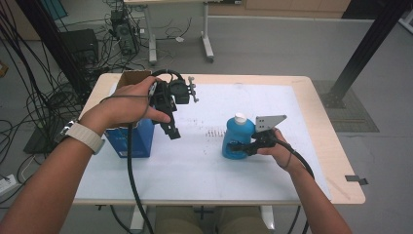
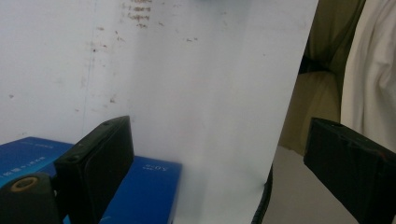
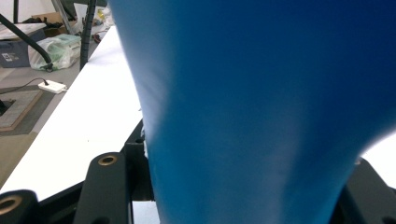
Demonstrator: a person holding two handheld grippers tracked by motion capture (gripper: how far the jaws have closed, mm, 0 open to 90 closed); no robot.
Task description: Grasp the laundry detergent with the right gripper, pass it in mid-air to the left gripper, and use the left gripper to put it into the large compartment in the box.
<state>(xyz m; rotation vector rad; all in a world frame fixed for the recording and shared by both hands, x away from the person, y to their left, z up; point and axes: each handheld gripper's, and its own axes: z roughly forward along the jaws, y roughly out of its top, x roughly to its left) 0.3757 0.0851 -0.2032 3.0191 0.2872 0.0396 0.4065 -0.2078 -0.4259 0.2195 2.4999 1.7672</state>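
Note:
A blue bottle with a white cap stands upright on the white table, right of centre. My right gripper is shut on its lower body, coming in from the right. In the right gripper view the blue bottle sits wedged between the two black jaws of the right gripper. My left gripper hangs above the table at the left, pointing down, open with nothing in it. In its own view the left gripper has its jaws wide apart over bare table.
A blue box sits on the table under my left hand, and the blue box lies just below the left jaw. An open cardboard box is at the far left corner. Cables and desk legs crowd the floor beyond.

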